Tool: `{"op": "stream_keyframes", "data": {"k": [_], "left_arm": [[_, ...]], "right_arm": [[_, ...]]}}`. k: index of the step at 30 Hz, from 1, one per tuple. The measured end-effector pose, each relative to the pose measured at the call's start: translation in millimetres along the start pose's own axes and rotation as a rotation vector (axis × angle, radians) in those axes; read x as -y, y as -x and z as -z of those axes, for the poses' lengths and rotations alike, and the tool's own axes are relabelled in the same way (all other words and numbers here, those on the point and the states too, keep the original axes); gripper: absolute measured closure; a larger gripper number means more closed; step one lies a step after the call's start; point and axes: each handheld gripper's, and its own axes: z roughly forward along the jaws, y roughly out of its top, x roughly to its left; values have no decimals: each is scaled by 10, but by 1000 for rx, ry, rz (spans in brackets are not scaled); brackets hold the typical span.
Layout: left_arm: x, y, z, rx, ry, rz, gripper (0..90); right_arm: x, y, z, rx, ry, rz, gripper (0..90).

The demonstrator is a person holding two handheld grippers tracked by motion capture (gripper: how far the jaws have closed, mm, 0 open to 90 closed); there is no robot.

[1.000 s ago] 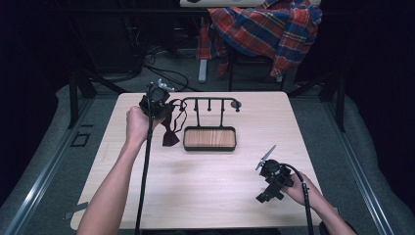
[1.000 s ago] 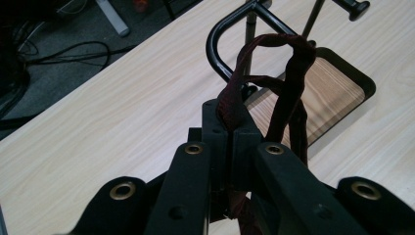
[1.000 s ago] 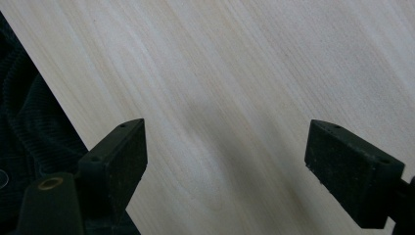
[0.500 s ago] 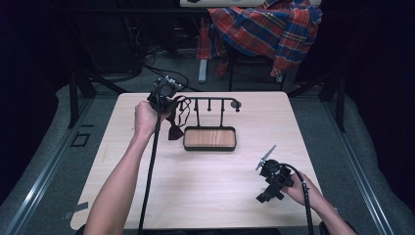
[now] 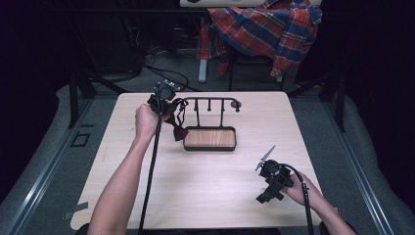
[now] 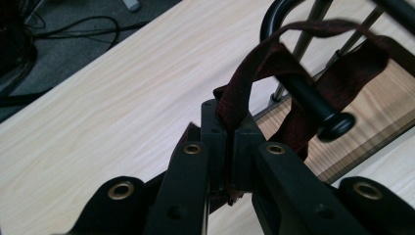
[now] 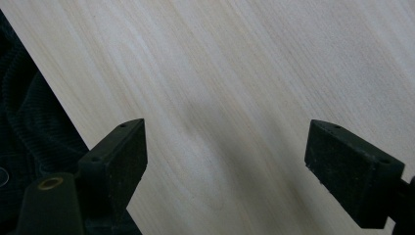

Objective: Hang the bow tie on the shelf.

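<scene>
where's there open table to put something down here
The table is bare across its near middle, between the left forearm and the right tongs, and along the far right side beyond the rack. The left strip beside the arm is free too. It is crowded at the far left of the rack, where the left tongs grip the dark red strap at the wooden tray.

We cannot follow the dark red strap (image 6: 254,73) below the left gripper (image 6: 229,134), whose jaws hide it, and the rack (image 6: 313,105) is cut off by the top edge.
</scene>
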Motion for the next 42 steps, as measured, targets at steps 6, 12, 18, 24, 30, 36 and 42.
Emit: {"op": "stream_keyframes", "data": {"k": [6, 12, 18, 24, 30, 36, 42], "left_arm": [[49, 1, -104, -1, -33, -5, 851], [60, -9, -138, 2, -54, -9, 786], [76, -35, -136, -10, -66, 5, 684], [111, -71, -88, -78, -54, 48, 411], [163, -103, -15, -65, -33, 57, 253], [185, -114, 24, -56, -25, 52, 169], [212, -128, 99, -62, 3, 79, 117]], "right_arm": [[2, -4, -11, -11, 8, -8, 159], [-1, -4, -11, -9, 3, -4, 159], [-3, -8, -14, -9, -2, -10, 158], [-1, -5, -11, -9, 2, -10, 159], [-1, -2, -2, -2, 2, -6, 159], [-3, 2, -7, -1, 0, -8, 159], [4, 4, -1, 0, 12, -28, 159]]}}
